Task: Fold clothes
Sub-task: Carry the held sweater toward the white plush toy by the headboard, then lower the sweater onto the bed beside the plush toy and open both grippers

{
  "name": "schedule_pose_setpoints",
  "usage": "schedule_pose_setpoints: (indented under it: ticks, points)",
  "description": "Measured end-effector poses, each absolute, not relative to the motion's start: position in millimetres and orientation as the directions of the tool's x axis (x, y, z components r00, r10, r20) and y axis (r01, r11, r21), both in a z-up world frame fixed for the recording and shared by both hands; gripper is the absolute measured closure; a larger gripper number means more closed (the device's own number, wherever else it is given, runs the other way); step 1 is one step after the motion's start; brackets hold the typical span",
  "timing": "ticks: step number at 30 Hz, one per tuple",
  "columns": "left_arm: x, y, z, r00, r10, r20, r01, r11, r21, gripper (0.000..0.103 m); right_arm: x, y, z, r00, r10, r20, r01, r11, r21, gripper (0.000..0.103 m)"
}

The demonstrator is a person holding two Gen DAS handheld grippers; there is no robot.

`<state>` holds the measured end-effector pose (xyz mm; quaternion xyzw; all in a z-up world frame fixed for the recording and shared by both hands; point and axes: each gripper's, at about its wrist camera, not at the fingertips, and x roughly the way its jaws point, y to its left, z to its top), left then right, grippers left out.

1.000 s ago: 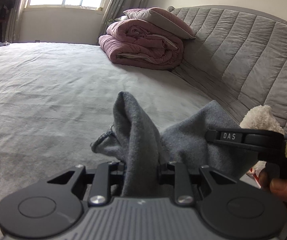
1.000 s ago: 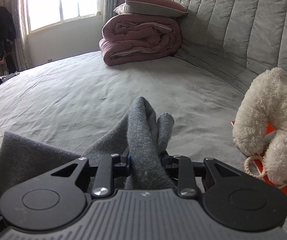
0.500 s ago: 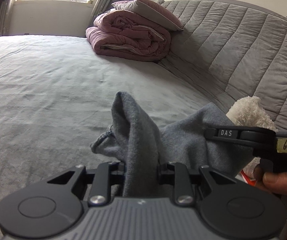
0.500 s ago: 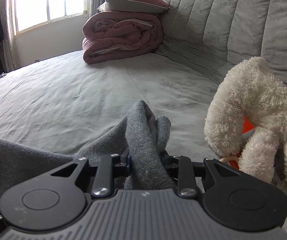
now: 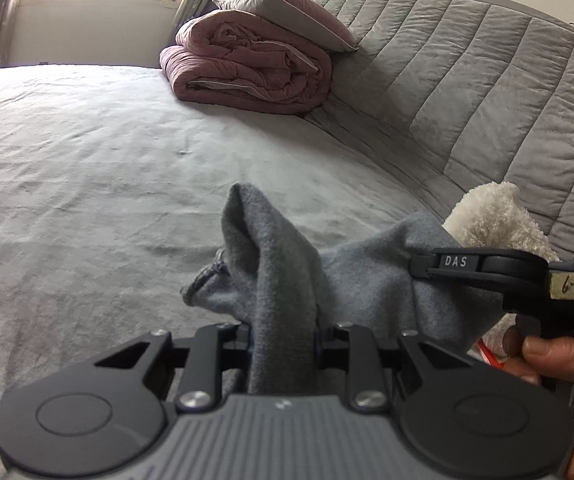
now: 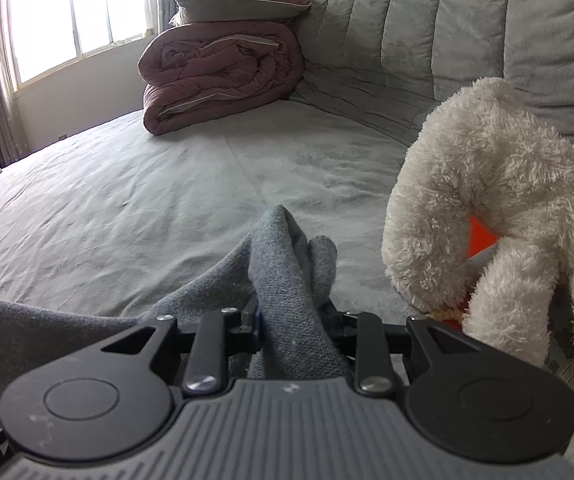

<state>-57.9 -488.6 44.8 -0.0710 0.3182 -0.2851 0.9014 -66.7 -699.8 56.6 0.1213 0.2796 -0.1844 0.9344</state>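
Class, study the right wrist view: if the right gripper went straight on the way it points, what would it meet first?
Probably only the bare grey bedsheet; the white plush toy sits off to the right, though depth is unclear.

The left gripper sits at six o'clock in its own view, jaws pinched tight on cloth. The right gripper is clamped likewise. At four o'clock in the left view, a hand grips the right tool's handle.
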Motion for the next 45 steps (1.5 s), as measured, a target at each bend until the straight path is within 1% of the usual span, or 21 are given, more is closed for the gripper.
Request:
schedule_pose_setpoints:
  ticks: [7,9,14,15,16,17,23,26,27,29,31,33,36,40,41,42,43,44,45]
  points:
    - [-53,-491,33,0.639,-0.540,-0.547,0.450,0.840,-0.303,0.078,-70,-715,45,0.779,-0.239,-0.579,0.414,0.890,0.190,0.073]
    - [-50,-489,29,0.632,-0.538,-0.558,0.437,0.842,-0.317,0.078,-70,-718,42,0.773,-0.234,-0.590,0.424,0.882,0.205,0.073]
    - [-38,-488,26,0.607,-0.547,-0.576,0.413,0.837,-0.360,0.077,-74,-726,37,0.761,-0.247,-0.600,0.461,0.856,0.233,0.066]
    - [-37,-487,25,0.604,-0.549,-0.577,0.411,0.835,-0.365,0.076,-76,-728,36,0.755,-0.261,-0.602,0.476,0.849,0.229,0.066]
    - [-36,-487,24,0.602,-0.550,-0.579,0.410,0.835,-0.367,0.076,-77,-729,34,0.748,-0.275,-0.604,0.492,0.841,0.225,0.062]
    - [-36,-487,24,0.599,-0.551,-0.580,0.409,0.834,-0.370,0.075,-78,-730,33,0.745,-0.278,-0.607,0.498,0.836,0.228,0.061]
    - [-34,-485,18,0.592,-0.556,-0.583,0.401,0.831,-0.386,0.074,-80,-728,33,0.744,-0.285,-0.604,0.512,0.825,0.240,0.061]
    - [-32,-482,16,0.588,-0.562,-0.582,0.405,0.827,-0.389,0.071,-81,-729,32,0.742,-0.287,-0.606,0.517,0.821,0.244,0.060]
    - [-31,-482,16,0.586,-0.563,-0.583,0.406,0.827,-0.390,0.070,-81,-729,32,0.740,-0.287,-0.608,0.519,0.819,0.246,0.057]
    - [-30,-481,15,0.582,-0.560,-0.589,0.408,0.828,-0.384,0.065,-83,-731,33,0.737,-0.294,-0.609,0.531,0.809,0.252,0.045]
    - [-31,-480,16,0.592,-0.544,-0.595,0.408,0.838,-0.362,0.058,-87,-733,35,0.732,-0.310,-0.606,0.552,0.791,0.262,0.038]
    - [-32,-479,18,0.602,-0.534,-0.594,0.409,0.845,-0.345,0.056,-90,-735,38,0.727,-0.327,-0.604,0.573,0.773,0.272,0.037]
    - [-33,-475,19,0.604,-0.529,-0.596,0.408,0.848,-0.338,0.056,-97,-737,44,0.721,-0.354,-0.595,0.603,0.744,0.288,0.035]
    - [-29,-462,24,0.604,-0.523,-0.602,0.365,0.852,-0.375,0.053,-105,-737,51,0.746,-0.345,-0.569,0.598,0.723,0.346,0.035]
    - [-29,-459,26,0.612,-0.516,-0.599,0.351,0.856,-0.379,0.053,-105,-737,51,0.755,-0.331,-0.566,0.586,0.728,0.356,0.037]
    - [-29,-456,28,0.620,-0.510,-0.597,0.338,0.860,-0.383,0.053,-105,-736,52,0.763,-0.318,-0.562,0.574,0.733,0.365,0.041]
    - [-29,-453,30,0.628,-0.503,-0.593,0.327,0.863,-0.385,0.054,-105,-735,52,0.771,-0.304,-0.559,0.562,0.738,0.374,0.061]
    - [-30,-452,32,0.638,-0.497,-0.588,0.325,0.866,-0.379,0.055,-105,-735,53,0.779,-0.291,-0.555,0.550,0.742,0.384,0.085]
    - [-32,-451,34,0.648,-0.492,-0.581,0.327,0.869,-0.371,0.057,-104,-734,52,0.782,-0.275,-0.559,0.541,0.745,0.391,0.091]
